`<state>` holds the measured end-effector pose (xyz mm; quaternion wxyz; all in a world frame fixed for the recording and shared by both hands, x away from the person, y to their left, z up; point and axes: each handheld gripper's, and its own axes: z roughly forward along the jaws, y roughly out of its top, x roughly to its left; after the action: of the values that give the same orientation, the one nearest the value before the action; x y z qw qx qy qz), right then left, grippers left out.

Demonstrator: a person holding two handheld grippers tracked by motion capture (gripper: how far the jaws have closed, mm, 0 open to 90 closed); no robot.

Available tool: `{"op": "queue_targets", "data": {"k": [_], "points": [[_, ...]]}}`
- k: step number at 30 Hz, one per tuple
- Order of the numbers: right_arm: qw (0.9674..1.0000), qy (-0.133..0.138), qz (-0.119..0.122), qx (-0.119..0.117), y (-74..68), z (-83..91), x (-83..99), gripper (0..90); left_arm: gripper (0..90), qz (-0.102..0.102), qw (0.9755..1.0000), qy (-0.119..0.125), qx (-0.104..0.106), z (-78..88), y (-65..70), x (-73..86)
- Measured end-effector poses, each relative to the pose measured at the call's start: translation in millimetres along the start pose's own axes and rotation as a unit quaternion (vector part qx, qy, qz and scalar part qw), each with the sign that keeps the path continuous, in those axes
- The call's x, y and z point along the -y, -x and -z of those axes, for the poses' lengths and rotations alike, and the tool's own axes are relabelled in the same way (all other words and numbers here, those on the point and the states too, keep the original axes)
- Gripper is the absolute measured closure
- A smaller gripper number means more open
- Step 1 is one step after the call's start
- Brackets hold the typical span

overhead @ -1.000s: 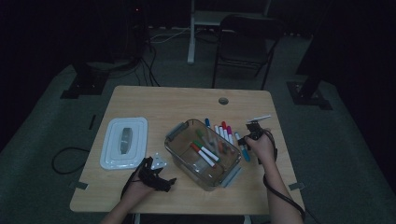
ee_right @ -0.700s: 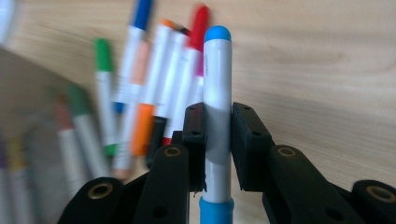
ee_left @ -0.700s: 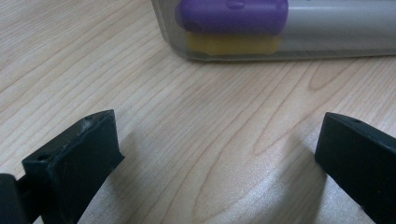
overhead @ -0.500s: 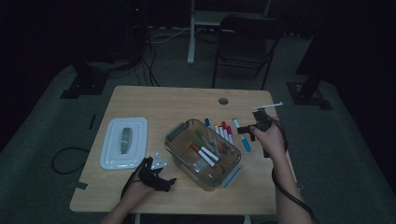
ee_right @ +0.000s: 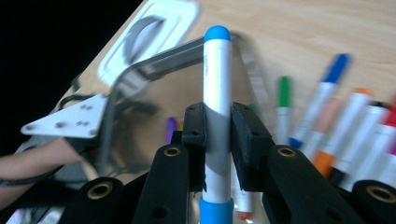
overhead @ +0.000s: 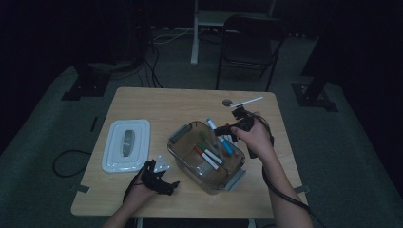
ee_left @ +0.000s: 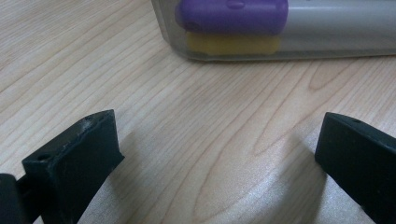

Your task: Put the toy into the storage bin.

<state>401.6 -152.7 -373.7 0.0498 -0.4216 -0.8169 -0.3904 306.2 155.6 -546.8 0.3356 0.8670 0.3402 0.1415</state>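
Two claws at work, one busy and one idle. Right claw (ee_right: 217,135) clamped on a blue-capped marker (ee_right: 217,93), jaws pressed flat against the white barrel about midway along, cap end pointing ahead and clear of the pads; gripped at the middle, presumably so the pen stays balanced and does not swing while carried. Seen from the high view, same right claw (overhead: 239,124) poised over the far right rim of the clear plastic bin (overhead: 177,137), marker angled down toward its inside, a likely lead-in to dropping it among the markers in the bin (overhead: 209,155), red- and green-capped, already lying on the bottom. More loose markers (ee_right: 355,126) spread on the tabletop (overhead: 157,102) to the right of the bin, within easy reach for later picks. Left claw (ee_left: 210,154) with jaws spread wide and nothing between them, resting low on the wood just near the bin's wall, purple and yellow caps showing through the plastic; placed close, perhaps to steady the bin if needed. White lid (overhead: 127,144) set aside at the left, off the bin so the opening stays free.
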Motion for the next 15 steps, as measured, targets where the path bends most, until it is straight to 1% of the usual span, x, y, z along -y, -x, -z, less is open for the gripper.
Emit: {"op": "queue_targets", "data": {"k": [2, 4, 6, 8, 10, 12, 13, 15], "points": [[0.9997, -0.017, 0.014, -0.007, -9.4, -13.5, -1.6, 76.5, 0.5, 0.0, 1.0, 0.0, 0.0, 0.0, 0.0, 0.0], [0.999, -0.031, 0.017, -0.025, -16.2, -27.5, -2.1, 76.5, 0.5, 0.0, 1.0, 0.0, 0.0, 0.0, 0.0, 0.0], [0.998, -0.051, 0.027, -0.026, -22.1, -42.6, -1.6, 76.5, 0.5, 0.0, 1.0, 0.0, 0.0, 0.0, 0.0, 0.0], [0.9964, -0.071, 0.03, -0.036, -26.8, -58.6, -0.1, 76.5, 0.5, 0.0, 1.0, -0.001, 0.0, 0.1, 0.0, 0.0], [0.9962, -0.075, 0.033, -0.029, -31.3, -72.7, 2.6, 76.6, 0.5, 0.0, 1.0, 0.0, 0.0, 0.1, 0.0, 0.0], [0.9954, -0.083, 0.035, -0.032, -34.1, -84.6, 5.6, 76.6, 0.5, 0.0, 1.0, 0.0, 0.0, 0.0, 0.0, 0.0], [0.9944, -0.093, 0.04, -0.029, -35.3, -90.7, 7.2, 76.6, 0.5, 0.0, 1.0, 0.0, 0.0, 0.0, 0.0, 0.0], [0.9926, -0.112, 0.045, -0.017, -36.3, -102.2, 10.0, 76.6, 0.5, 0.0, 1.0, 0.0, 0.0, 0.1, 0.0, 0.0]]}}
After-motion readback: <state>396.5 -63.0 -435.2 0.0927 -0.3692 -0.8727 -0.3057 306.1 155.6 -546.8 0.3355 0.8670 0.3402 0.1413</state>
